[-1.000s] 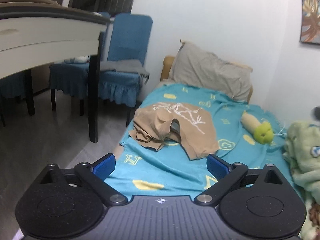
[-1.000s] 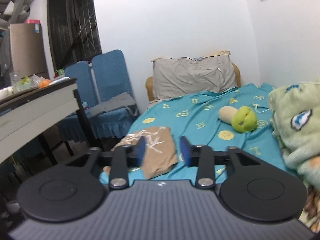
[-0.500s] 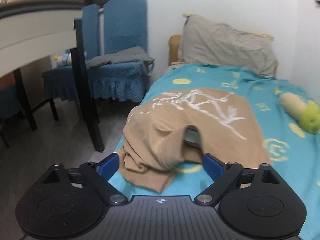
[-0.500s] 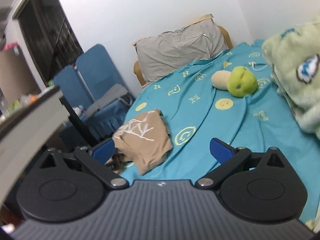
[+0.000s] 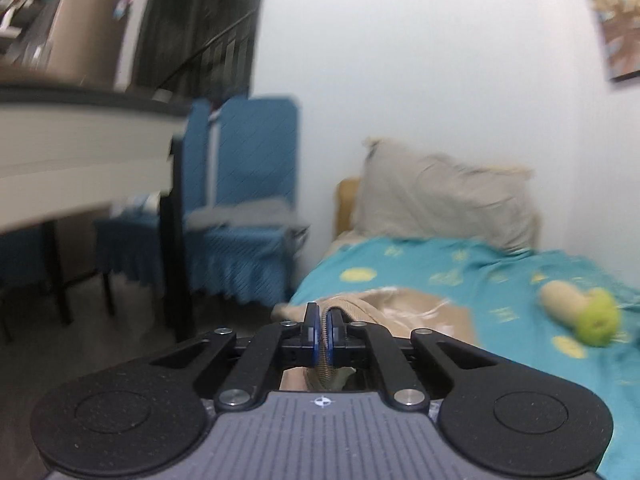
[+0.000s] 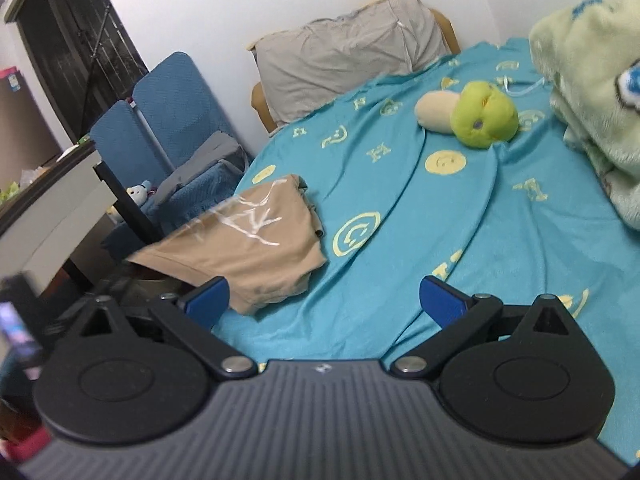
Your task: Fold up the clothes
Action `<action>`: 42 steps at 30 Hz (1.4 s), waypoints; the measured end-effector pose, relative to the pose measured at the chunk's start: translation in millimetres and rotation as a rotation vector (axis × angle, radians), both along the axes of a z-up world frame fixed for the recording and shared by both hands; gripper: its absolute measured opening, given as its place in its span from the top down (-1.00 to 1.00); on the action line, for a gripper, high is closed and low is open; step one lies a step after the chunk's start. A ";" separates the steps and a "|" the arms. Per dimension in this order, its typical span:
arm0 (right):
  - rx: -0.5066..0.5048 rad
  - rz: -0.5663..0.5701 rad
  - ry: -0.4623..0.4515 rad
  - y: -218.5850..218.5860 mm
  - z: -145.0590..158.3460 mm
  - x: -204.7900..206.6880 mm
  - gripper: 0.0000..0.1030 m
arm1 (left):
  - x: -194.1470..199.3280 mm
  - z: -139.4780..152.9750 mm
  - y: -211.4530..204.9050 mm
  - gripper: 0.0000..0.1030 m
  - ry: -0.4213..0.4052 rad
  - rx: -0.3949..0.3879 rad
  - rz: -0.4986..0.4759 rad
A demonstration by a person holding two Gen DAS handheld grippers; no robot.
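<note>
On the far left stood the pale bench (image 6: pixel 60 208) with its dark leg, then the blue chairs (image 6: pixel 160 120) — both close to the bed's left edge, so I judged there was little room to swing out that way. My left gripper (image 5: pixel 321 330) had its jaws pinched nearly together on a ribbed hem of the tan garment (image 6: pixel 248 248), the cloth running back between the pads toward the camera. In the right wrist view that garment lay bunched at the near left corner of the bed (image 6: pixel 460 264), its left part lifted off the sheet and overhanging the edge, white branch print uppermost. It looked thin, soft and light to me: it should drape and sag rather than hold a crease, and I reckoned the hem or a seam was the surest place to hold, since loose middle cloth would only stretch. My right gripper (image 6: pixel 324 300) hung over the teal sheet with jaws wide and nothing in them, just right of the garment. Rightward the sheet ran bare and flat — good laying-out room — before the green plush toy (image 6: pixel 480 120) and, at the far right, the fuzzy green blanket (image 6: pixel 592 100).
</note>
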State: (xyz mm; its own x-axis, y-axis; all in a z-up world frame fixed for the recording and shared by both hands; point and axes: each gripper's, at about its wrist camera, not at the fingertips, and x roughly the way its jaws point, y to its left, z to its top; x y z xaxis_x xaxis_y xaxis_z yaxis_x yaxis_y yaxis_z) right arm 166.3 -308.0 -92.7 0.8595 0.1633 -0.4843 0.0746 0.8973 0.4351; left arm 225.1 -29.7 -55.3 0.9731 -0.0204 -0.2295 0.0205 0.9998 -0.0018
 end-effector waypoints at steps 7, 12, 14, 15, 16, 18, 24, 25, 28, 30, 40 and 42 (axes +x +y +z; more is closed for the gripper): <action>-0.114 0.014 -0.080 10.9 15.5 -19.8 -1.00 | -111.8 58.2 -8.3 0.94 -0.104 -0.007 -0.204; -0.150 0.027 -0.110 18.9 24.3 -38.8 -1.00 | -179.1 76.8 -12.4 0.93 -0.156 0.001 -0.335; -0.112 0.070 -0.111 24.5 27.3 -46.7 -1.00 | -185.8 67.4 -12.2 0.93 -0.111 -0.007 -0.367; -0.097 0.100 -0.104 29.1 27.4 -49.8 -1.00 | -188.2 61.2 -11.7 0.93 -0.087 -0.013 -0.371; -0.098 0.137 -0.085 36.4 24.5 -51.0 -1.00 | -184.8 55.0 -8.8 0.93 -0.063 -0.025 -0.368; -0.101 0.211 -0.046 51.1 18.7 -53.2 -1.00 | -174.4 45.7 -2.8 0.93 -0.024 -0.049 -0.351; -0.191 0.441 0.102 102.6 -6.8 -44.0 -0.91 | -133.1 34.0 30.0 0.89 0.043 -0.154 -0.280; -0.240 0.456 0.121 112.2 -13.1 -38.4 -0.69 | -126.6 31.7 35.6 0.89 0.051 -0.162 -0.261; -0.306 0.437 0.150 126.5 -28.1 -19.5 -0.20 | -112.5 30.4 55.9 0.89 0.095 -0.201 -0.216; -0.300 0.376 0.156 122.7 -28.9 -9.8 0.15 | -102.5 24.7 65.1 0.89 0.144 -0.221 -0.186; -0.205 0.059 0.223 60.4 -13.1 -11.2 0.12 | -81.4 -7.9 36.6 0.86 0.305 -0.172 -0.264; -0.230 0.114 0.238 65.1 -15.2 -10.1 -0.06 | -86.2 -6.3 27.2 0.86 0.302 -0.155 -0.284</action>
